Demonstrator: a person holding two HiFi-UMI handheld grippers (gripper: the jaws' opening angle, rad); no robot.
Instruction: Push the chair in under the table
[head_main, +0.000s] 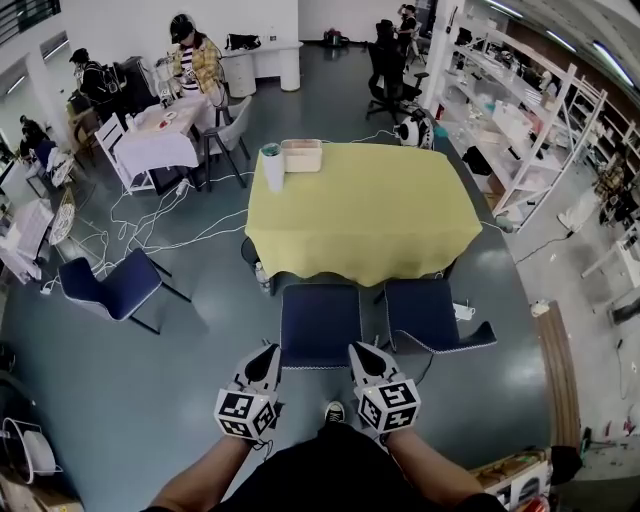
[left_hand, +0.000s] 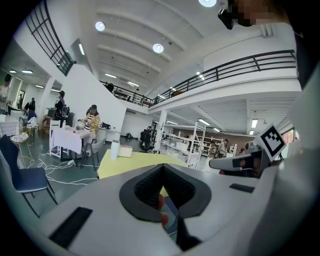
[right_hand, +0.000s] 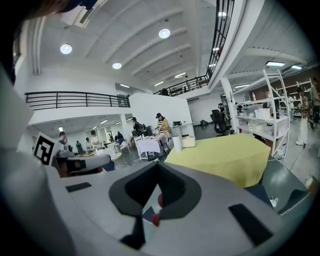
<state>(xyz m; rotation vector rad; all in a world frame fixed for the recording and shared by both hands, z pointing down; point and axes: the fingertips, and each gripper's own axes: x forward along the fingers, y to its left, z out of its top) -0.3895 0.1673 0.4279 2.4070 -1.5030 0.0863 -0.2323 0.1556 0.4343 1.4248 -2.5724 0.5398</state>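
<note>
A dark blue chair (head_main: 320, 322) stands in front of me at the near side of a table with a yellow cloth (head_main: 365, 215), its seat mostly outside the table's edge. My left gripper (head_main: 268, 350) is shut with nothing held, its tip at the chair's near left corner. At the near right corner is my right gripper (head_main: 358, 350), also shut and empty. Whether either tip touches the chair I cannot tell. In the left gripper view the shut jaws (left_hand: 162, 170) point at the yellow table (left_hand: 135, 161). The right gripper view shows shut jaws (right_hand: 158, 167) and the same table (right_hand: 225, 157).
A second blue chair (head_main: 435, 315) stands just right of the first, angled outward. Another blue chair (head_main: 110, 288) is on the floor at left. A white cylinder (head_main: 272, 166) and a box (head_main: 302, 155) sit on the table's far edge. Cables (head_main: 150, 215) trail left; shelving (head_main: 520, 130) lines the right.
</note>
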